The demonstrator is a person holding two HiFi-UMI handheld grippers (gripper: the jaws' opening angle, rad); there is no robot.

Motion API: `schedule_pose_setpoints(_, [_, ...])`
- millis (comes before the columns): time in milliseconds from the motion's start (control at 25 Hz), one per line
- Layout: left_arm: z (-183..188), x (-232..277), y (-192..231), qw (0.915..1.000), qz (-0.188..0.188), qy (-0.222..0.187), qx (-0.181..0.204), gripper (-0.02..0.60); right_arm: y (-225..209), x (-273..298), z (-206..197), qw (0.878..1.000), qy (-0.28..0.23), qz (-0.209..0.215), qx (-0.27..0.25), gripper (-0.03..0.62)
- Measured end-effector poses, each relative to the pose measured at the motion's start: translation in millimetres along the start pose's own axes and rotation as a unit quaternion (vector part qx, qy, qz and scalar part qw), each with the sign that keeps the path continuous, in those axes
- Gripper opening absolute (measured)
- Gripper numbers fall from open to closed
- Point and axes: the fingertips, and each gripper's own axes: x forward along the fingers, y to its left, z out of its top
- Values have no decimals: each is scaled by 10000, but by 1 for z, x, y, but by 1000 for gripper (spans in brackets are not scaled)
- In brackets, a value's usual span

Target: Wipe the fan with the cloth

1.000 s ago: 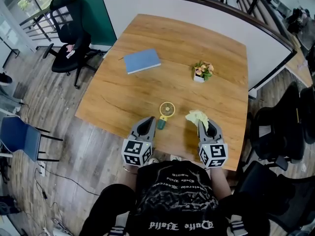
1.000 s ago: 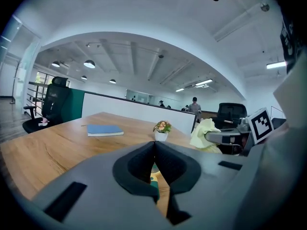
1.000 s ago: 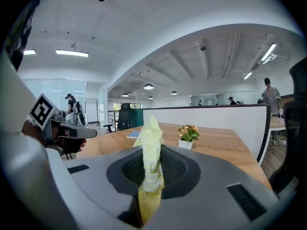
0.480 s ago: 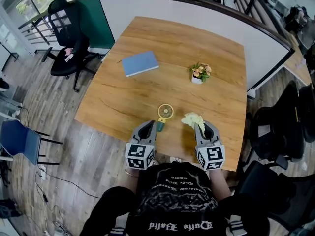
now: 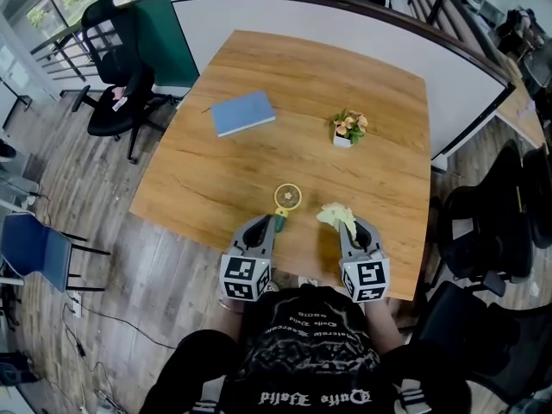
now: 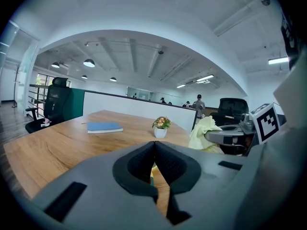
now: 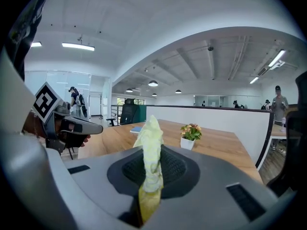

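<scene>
Head view first. Hardly any change from a second ago: same layout, merely slid a touch within the frame, both tongs low at the near edge of the counter (image 5: 259, 162) as before. No wiping begun yet, by the look of it. Small yellow fan (image 5: 288, 197) lying flat at lower centre, teal handle toward the left tongs (image 5: 266, 225), tip just beside that handle; touching or not, impossible to tell. Right tongs (image 5: 349, 229) further right, pinching a pale yellow cloth (image 5: 335, 215) bunched above the tip, near the fan but apart from it. Higher up: blue book (image 5: 243, 112) at upper left, potted flowers (image 5: 348, 128) at upper right, both well apart from the work.

Left gripper view next. Pads (image 6: 168, 164) pressed together along the tip, nothing clamped between. Only a sliver of yellow and teal glimpsed lower down through the gap, probably the fan beneath. Cloth and right tongs at the right edge.

Right gripper view last. Clamped tight on the cloth, one fold standing up past the tip at centre, a darker tail hanging below. Left tongs at left, apart. Likely next: steady the fan, then bring the cloth across onto its face.
</scene>
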Motion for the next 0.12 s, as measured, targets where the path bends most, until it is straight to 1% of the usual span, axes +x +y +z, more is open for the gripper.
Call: schedule_pose_setpoints(120, [3,0,-3,10000,-69,-48,-14,20,2,1,0,10000,33,35,-48,44])
